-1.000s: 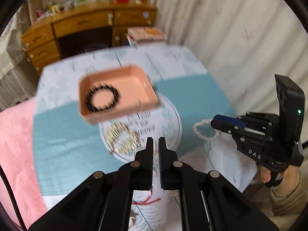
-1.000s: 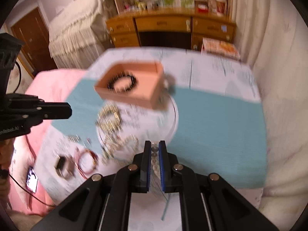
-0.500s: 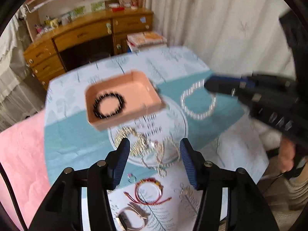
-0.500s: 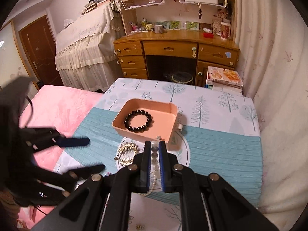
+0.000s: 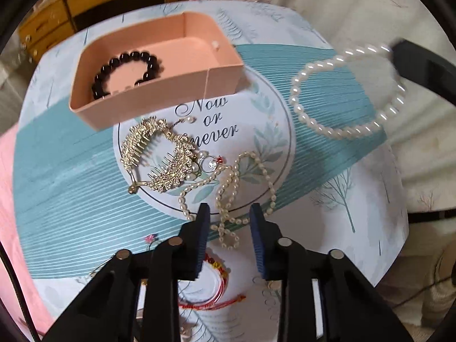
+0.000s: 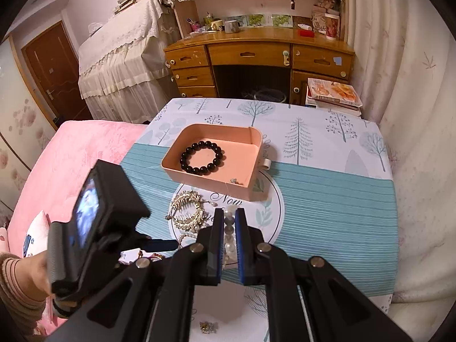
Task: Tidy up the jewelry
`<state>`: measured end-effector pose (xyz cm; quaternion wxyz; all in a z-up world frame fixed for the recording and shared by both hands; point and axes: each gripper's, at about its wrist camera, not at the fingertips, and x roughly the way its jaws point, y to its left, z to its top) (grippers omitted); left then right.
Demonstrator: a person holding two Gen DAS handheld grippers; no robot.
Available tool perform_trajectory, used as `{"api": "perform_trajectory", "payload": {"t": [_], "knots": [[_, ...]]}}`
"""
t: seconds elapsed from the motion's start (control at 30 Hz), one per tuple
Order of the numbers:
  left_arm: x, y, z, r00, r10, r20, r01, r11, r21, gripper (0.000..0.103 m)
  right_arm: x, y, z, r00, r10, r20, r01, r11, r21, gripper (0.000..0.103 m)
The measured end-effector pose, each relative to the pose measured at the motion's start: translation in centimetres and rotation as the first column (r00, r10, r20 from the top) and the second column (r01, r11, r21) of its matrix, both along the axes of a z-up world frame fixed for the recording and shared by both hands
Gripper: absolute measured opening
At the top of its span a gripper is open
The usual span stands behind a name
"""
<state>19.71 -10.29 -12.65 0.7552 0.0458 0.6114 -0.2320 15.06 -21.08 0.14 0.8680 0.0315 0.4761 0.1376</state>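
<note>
A pink tray (image 5: 222, 82) (image 6: 182, 175) on the table holds a black bead bracelet (image 5: 125, 72) (image 6: 203, 157). My left gripper (image 5: 229, 219) is open, low over a tangled pearl necklace (image 5: 228, 196); gold hair combs (image 5: 159, 154) (image 6: 186, 209) lie just left of it. My right gripper (image 6: 228, 222) is shut on a pearl bracelet (image 6: 229, 235). In the left wrist view that pearl bracelet (image 5: 347, 94) hangs in the air at the right, off the right gripper's fingers (image 5: 421, 65).
A red string bracelet (image 5: 219, 287) lies under my left gripper. A small earring (image 6: 208, 326) lies near the table's front edge. A pink bed (image 6: 71, 154) is at the left, a wooden desk (image 6: 256, 59) behind, and a curtain (image 6: 413, 114) at the right.
My left gripper opened, then dropped closer to the pearl necklace on the table. My right gripper lifted the pearl bracelet off the table and holds it up.
</note>
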Motion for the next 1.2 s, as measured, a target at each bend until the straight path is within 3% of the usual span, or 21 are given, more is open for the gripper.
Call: {"api": "perform_trajectory", "payload": {"t": [0.77, 0.9, 1.2], "knots": [[1.6, -1.1, -3.0, 0.996, 0.079, -0.040, -0.077, 0.996, 0.036, 0.018, -0.1, -1.3, -2.0, 0.999, -0.016, -0.048, 0.017, 1.000, 0.025, 0.008], [1.3, -1.0, -3.2, 0.993, 0.109, -0.043, -0.107, 0.993, 0.051, 0.012, -0.1, -1.6, -2.4, 0.998, -0.019, -0.058, 0.021, 0.999, 0.026, 0.008], [1.9, 0.7, -3.7, 0.980, 0.178, -0.094, -0.179, 0.984, -0.006, 0.009, -0.2, -2.2, -3.0, 0.996, -0.028, -0.080, 0.030, 0.999, 0.032, 0.008]]}}
